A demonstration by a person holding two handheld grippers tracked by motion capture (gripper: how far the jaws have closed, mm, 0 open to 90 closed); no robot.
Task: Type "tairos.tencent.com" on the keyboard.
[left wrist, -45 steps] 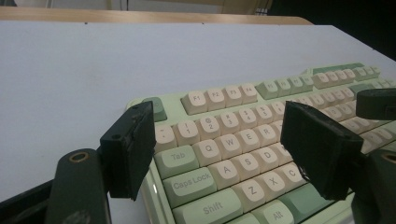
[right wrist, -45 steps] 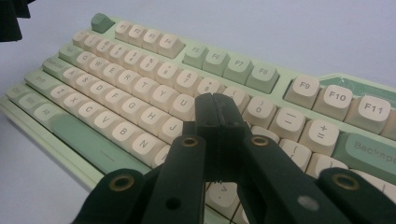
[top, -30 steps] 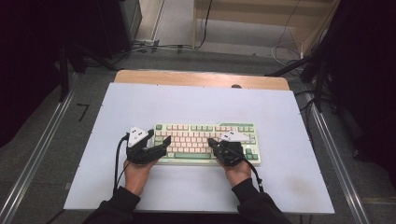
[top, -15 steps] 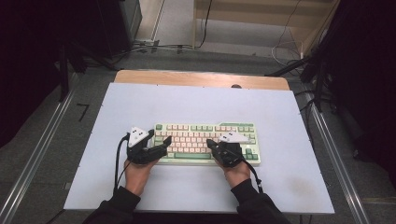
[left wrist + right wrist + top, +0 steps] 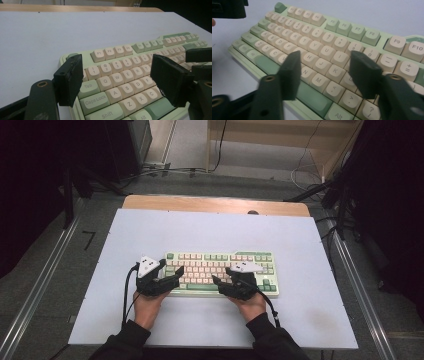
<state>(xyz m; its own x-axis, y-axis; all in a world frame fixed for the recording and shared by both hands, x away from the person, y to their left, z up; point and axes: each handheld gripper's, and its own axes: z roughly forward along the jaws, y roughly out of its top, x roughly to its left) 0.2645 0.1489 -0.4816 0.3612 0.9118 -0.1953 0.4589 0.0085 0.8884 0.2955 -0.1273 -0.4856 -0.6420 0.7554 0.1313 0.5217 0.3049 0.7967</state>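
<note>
I'm hovering both claws wide over the keyboard (image 5: 220, 272) lying just beneath them: left claw (image 5: 167, 275) above its left end, right claw (image 5: 225, 282) near the middle. Best pressing one key squarely, one jaw tip down.

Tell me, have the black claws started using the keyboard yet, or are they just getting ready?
Just getting ready, it seems. Done: the keyboard lies flat on the white table, and both claws are over its front edge. In hand: the left gripper hangs open above the letter keys, the right gripper likewise. Left: no key looks pressed, and nothing is gripped.
</note>
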